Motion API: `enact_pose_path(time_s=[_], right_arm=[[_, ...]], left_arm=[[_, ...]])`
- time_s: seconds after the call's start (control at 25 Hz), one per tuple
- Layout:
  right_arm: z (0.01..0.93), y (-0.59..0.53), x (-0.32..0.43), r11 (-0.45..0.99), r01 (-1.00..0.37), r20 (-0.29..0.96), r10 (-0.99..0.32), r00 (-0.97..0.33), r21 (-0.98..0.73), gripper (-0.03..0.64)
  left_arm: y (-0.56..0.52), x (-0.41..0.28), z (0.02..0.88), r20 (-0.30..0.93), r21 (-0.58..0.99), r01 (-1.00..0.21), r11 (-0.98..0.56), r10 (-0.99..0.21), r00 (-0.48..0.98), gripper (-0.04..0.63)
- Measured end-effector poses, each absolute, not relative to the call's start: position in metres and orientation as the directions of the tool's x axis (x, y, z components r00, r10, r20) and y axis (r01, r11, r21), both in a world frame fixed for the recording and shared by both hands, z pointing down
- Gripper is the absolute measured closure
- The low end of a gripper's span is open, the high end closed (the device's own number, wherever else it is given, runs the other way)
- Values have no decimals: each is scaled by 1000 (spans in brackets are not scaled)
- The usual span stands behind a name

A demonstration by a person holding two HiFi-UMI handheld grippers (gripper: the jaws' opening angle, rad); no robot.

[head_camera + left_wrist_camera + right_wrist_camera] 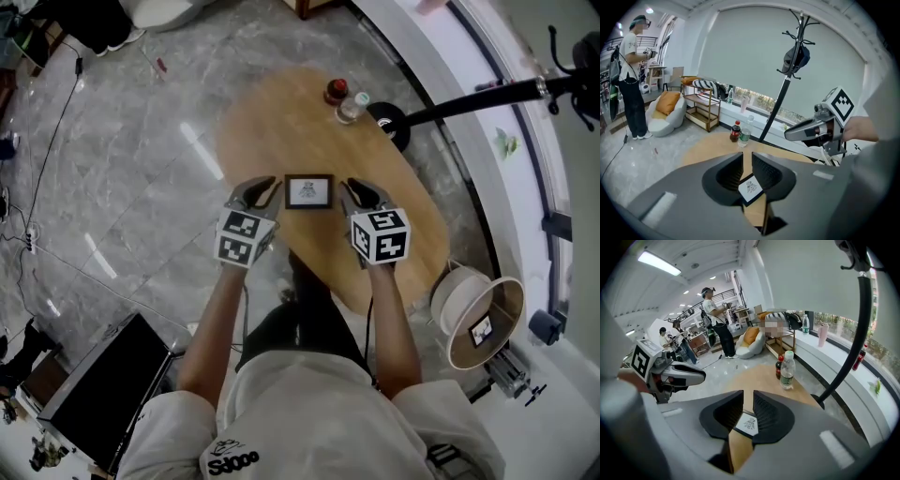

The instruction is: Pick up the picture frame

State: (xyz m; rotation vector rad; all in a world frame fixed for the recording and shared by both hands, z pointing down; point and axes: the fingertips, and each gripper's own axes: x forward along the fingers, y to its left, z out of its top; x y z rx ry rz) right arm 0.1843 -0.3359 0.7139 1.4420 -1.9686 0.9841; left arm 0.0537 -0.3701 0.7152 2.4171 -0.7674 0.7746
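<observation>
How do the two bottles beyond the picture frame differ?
The dark bottle has a red cap and a red label; the clear bottle has a pale cap and a green label. The dark bottle is shorter than the clear bottle. Both stand upright, capped, side by side.

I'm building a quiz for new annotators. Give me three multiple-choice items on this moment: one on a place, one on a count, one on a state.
1. Where is the frame?
A. on a shelf
B. between the left gripper and the right gripper
C. on the floor

2. How many bottles stand on the table?
A. one
B. four
C. two

3. How do the left gripper's jaws stand?
A. apart, gripping nothing
B. shut on the frame
C. shut on a bottle

Key:
1 B: the head view shows a gripper on each side of it.
2 C: a dark red-capped one and a clear one stand at the far end.
3 A: a gap shows between them, and neither presses on the frame.
</observation>
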Motion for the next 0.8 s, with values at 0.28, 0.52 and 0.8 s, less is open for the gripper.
enact_pose_path(time_s=[0.28, 0.52, 0.8], right_arm=[[778, -330, 188, 150, -950, 801, -511, -312, -275, 545], [841, -321, 186, 104, -944, 835, -443, -326, -314, 541], [899, -314, 188, 58, -942, 862, -387, -327, -331, 484]], left_arm=[[-366, 59, 783, 685, 314, -639, -702, -299, 665, 525], [-355, 58, 849, 724, 369, -677, -637, -260, 639, 522], [-339, 62, 910, 766, 421, -706, -570, -193, 613, 508]])
